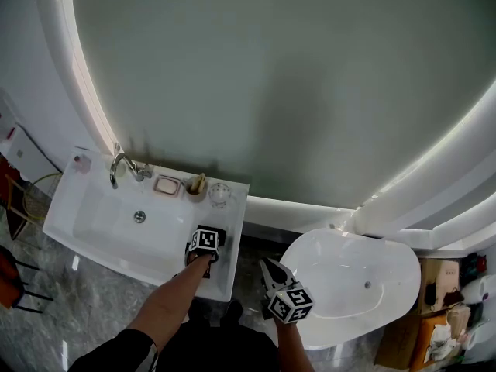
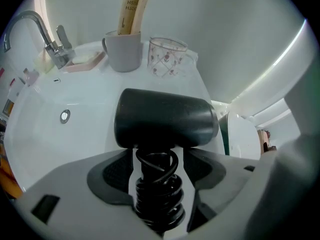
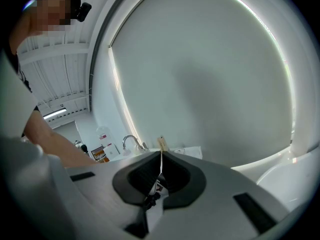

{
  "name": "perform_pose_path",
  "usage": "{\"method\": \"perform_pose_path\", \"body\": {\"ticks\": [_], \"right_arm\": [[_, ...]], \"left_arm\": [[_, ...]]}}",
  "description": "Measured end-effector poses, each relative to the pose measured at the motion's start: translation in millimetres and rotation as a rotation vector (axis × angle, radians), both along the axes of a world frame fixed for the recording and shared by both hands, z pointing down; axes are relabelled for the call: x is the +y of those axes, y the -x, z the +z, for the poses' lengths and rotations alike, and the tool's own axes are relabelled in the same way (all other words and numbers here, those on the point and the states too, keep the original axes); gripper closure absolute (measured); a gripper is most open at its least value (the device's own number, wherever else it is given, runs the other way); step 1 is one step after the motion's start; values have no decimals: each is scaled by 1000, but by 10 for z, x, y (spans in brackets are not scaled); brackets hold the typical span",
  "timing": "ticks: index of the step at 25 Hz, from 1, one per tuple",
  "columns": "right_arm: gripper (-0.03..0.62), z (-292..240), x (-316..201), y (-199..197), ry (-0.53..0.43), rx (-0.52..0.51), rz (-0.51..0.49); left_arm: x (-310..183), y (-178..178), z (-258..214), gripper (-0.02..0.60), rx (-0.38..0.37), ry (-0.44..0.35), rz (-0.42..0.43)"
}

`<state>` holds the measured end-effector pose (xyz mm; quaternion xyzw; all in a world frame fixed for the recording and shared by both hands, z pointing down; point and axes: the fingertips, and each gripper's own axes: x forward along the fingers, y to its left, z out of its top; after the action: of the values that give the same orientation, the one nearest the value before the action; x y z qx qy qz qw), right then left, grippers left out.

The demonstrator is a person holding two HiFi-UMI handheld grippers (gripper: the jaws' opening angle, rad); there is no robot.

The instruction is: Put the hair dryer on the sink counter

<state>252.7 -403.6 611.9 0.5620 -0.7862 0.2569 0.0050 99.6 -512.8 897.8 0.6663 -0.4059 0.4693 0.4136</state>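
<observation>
left tongs [image 2: 159, 170]: released, pads clear | hair dryer [image 2: 165, 120]: lying on desk [image 1: 235, 231], handle between my tips, barrel crosswise just beyond | right tongs [image 3: 160, 173]: clenched, empty, farther off | next, I judge: back straight off

A plain grey-green wall [image 1: 279, 76] fills the head view from 10 to 2 o'clock. Glowing white arches [image 1: 74, 84] frame it, curving down at 9 and 3 o'clock. Grey marble floor [image 1: 70, 316] lies at 7 o'clock, with an orange-seated chair [image 1: 12, 273] at 8 o'clock. A white oval tub [image 1: 372, 285] sits at 5 o'clock, and cardboard boxes [image 1: 438, 285] stand just beside it at 4 o'clock.
</observation>
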Motion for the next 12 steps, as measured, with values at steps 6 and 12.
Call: {"method": "perform_pose_path", "body": {"ticks": [6, 12], "right_arm": [[563, 7, -58, 85, -5, -4, -20], [563, -64, -174, 213, -33, 12, -48]], "left_arm": [[59, 29, -292, 284, 100, -49, -18], [-123, 338, -986, 285, 173, -316, -54]]}}
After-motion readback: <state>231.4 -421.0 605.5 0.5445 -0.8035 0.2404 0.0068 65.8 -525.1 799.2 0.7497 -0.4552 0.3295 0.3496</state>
